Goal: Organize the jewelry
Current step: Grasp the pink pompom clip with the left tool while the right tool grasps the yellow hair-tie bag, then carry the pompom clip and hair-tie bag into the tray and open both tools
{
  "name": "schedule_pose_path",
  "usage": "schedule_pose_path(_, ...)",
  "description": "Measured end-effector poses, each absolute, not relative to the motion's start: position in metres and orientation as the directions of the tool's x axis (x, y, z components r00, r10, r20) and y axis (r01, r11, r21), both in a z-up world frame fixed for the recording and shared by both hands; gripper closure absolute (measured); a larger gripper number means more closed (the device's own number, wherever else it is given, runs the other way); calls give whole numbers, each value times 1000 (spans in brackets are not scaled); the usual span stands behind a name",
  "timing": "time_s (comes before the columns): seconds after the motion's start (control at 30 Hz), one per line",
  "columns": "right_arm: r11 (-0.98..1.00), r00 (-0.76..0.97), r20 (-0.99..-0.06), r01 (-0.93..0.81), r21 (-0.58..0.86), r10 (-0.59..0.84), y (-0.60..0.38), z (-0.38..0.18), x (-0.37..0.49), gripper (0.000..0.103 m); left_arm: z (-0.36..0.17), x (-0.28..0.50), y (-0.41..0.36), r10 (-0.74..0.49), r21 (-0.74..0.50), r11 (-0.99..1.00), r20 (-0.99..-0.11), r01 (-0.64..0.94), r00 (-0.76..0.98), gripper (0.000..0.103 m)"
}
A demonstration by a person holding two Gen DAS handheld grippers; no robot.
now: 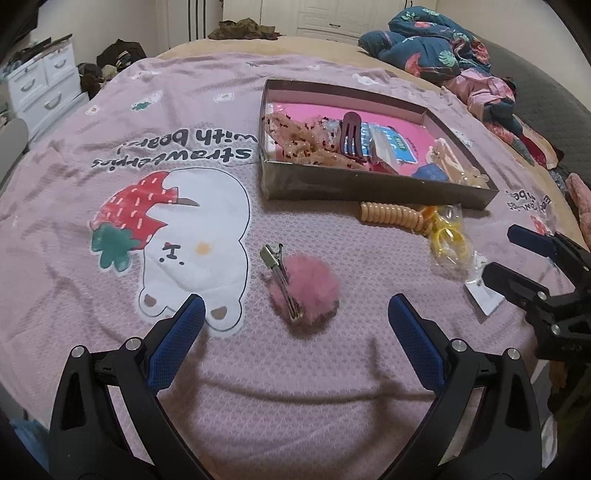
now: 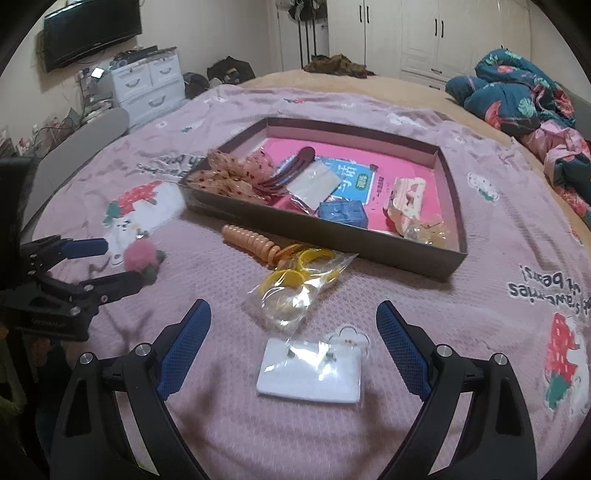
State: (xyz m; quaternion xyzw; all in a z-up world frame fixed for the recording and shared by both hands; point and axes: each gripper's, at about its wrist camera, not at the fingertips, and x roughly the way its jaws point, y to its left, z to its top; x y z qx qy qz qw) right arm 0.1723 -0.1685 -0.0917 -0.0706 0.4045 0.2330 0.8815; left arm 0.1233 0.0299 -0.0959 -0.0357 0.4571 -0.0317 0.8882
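A pink pom-pom hair clip (image 1: 303,286) lies on the blanket just ahead of my open, empty left gripper (image 1: 295,314); it also shows in the right wrist view (image 2: 140,258). A white earring card in clear wrap (image 2: 310,365) lies between the fingers of my open, empty right gripper (image 2: 293,317). A clear bag of yellow rings (image 2: 295,288) and a peach coil hair tie (image 2: 251,240) lie in front of the shallow brown box (image 2: 424,258). The box holds a lace scrunchie (image 2: 229,177), a maroon claw clip (image 2: 291,166), packets and a blue case (image 2: 343,214).
The pink printed blanket (image 1: 110,166) covers the bed. Bundled floral bedding (image 2: 524,99) lies at the far right. White drawers (image 2: 147,88) and a television (image 2: 92,29) stand beyond the bed's left side. Each gripper shows in the other's view, the left gripper (image 2: 107,266) and the right gripper (image 1: 506,254).
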Motion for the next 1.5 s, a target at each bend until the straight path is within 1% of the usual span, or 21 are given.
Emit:
schedule_pose_path(0.13,883,538,-764,-461,87,356,-163,-103,189,13,-102,131,32,-87,-95,995,-819,16,567,24)
schedule_pose_path(0.2,883,527,-771,-460,97,358,-161,-107,194,19,-104,134,32,-94,-102,995,-822,18,561,31)
schedule_pose_path(0.4,888,490,-792,-440,136,364,-157,-118,206,28,-105,136,28,-93,-91,995,-825,31,557,44)
schedule_pose_path(0.47,889,478,-797,-433,150,368,-157,-121,210,35,-105,137,27,-95,-91,995,-826,35,556,46)
schedule_pose_path(0.5,888,473,-798,-432,158,373,-157,-122,211,37,-105,137,27,-94,-90,995,-826,35,556,48)
schedule_pose_path(0.57,889,471,-799,-427,165,374,-157,-123,212,48,-105,138,26,-98,-91,995,-826,40,555,51)
schedule_pose_path(0.63,887,465,-798,-428,175,383,-158,-124,214,56,-105,138,25,-103,-95,995,-827,44,553,56)
schedule_pose_path(0.7,884,465,-795,-431,181,389,-159,-123,213,58,-106,139,23,-105,-95,994,-828,48,551,63)
schedule_pose_path(0.73,884,467,-793,-432,180,390,-160,-122,213,63,-106,140,22,-108,-96,994,-829,51,549,66)
schedule_pose_path(0.77,882,468,-791,-434,182,393,-161,-122,212,66,-106,140,21,-108,-94,994,-829,54,549,71)
schedule_pose_path(0.8,882,469,-790,-433,184,395,-163,-121,211,67,-106,140,20,-109,-94,994,-829,56,548,76)
schedule_pose_path(0.97,884,485,-779,-429,183,397,-173,-114,205,72,-104,140,15,-133,-109,991,-828,78,545,78)
schedule_pose_path(1.07,887,494,-772,-421,191,401,-183,-109,201,73,-101,139,10,-148,-116,989,-825,94,545,82)
schedule_pose_path(1.27,888,511,-751,-404,221,419,-207,-95,186,73,-86,136,-7,-183,-127,982,-811,137,556,82)
schedule_pose_path(1.5,900,545,-732,-375,223,409,-238,-80,170,73,-68,138,-25,-219,-139,974,-793,181,569,82)
